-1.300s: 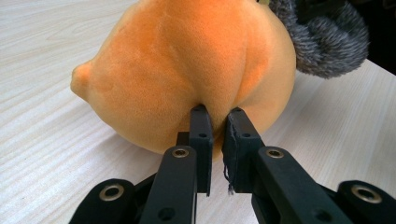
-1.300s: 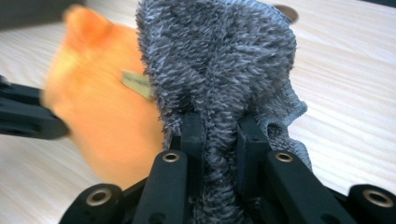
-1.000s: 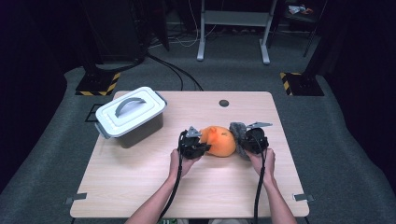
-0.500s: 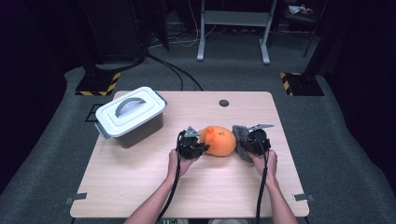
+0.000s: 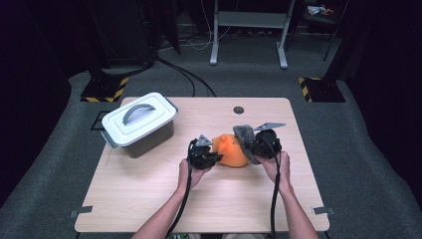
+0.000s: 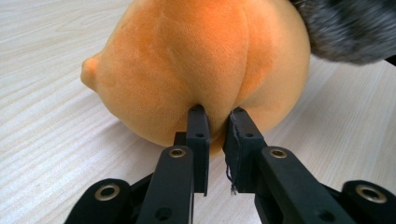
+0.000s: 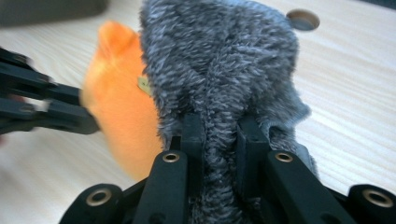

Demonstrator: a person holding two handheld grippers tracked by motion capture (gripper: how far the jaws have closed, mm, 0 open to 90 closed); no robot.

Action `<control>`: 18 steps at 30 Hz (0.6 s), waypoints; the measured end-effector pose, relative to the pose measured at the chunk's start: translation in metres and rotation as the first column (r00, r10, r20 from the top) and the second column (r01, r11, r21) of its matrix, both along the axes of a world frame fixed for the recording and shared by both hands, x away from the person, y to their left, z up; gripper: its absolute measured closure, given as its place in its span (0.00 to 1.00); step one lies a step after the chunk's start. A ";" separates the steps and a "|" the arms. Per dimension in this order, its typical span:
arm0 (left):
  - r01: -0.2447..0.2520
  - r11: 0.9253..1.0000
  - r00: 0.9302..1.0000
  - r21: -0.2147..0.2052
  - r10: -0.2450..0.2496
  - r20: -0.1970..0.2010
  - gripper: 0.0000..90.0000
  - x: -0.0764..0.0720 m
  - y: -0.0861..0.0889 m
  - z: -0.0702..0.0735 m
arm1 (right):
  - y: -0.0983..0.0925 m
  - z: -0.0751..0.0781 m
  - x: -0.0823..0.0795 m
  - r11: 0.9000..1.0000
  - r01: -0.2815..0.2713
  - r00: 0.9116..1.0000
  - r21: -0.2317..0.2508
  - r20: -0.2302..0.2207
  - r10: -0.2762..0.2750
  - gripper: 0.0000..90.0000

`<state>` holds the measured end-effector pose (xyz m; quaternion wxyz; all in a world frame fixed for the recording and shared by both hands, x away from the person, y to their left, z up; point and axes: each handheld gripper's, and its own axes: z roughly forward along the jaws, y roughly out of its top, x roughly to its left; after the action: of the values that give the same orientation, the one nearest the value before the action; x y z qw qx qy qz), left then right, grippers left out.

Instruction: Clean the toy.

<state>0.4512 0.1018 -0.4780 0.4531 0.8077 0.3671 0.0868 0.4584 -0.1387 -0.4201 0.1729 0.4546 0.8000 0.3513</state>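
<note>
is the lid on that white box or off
On. The white box at the table's far left has its lid seated flat across the top, grey handle up, no gap visible at the rim.

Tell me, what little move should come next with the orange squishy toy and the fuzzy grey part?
Probably lift the right hand-held gripper a little more, peeling the grey fuzzy piece off the orange plush toy. Its jaws are pinched on the grey fur, while the left hand-held gripper pinches the toy's seam and pins it to the table.
</note>
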 end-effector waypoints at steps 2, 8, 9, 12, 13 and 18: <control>0.000 1.000 1.000 0.003 0.000 0.005 0.85 0.000 0.001 0.000 | 0.001 -0.004 0.004 1.000 0.007 1.000 0.004 0.007 -0.007 0.85; -0.001 0.999 1.000 0.043 0.001 0.018 0.68 0.000 0.001 -0.001 | 0.001 -0.005 0.010 0.999 0.038 0.999 -0.008 0.010 -0.038 0.85; 0.000 0.999 1.000 0.039 -0.001 0.013 0.64 0.001 0.001 -0.002 | 0.000 -0.005 0.011 0.999 0.035 0.999 -0.004 0.008 -0.035 0.85; -0.016 0.999 1.000 0.051 0.016 0.015 0.55 0.001 -0.002 -0.005 | 0.000 -0.004 0.014 0.999 0.036 0.999 -0.005 0.007 -0.036 0.85; -0.025 0.998 0.999 0.055 0.024 0.022 0.53 0.002 -0.002 -0.005 | 0.000 -0.004 0.015 0.999 0.039 0.999 -0.005 0.005 -0.039 0.85; -0.029 0.992 0.998 0.121 0.021 0.060 0.51 0.003 -0.008 -0.005 | 0.001 -0.004 0.017 0.999 0.038 0.999 -0.007 0.008 -0.038 0.85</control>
<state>0.4540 0.0938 -0.4832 0.4124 0.8263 0.3578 0.1384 0.4750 -0.1377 -0.4246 0.1844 0.4676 0.7919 0.3469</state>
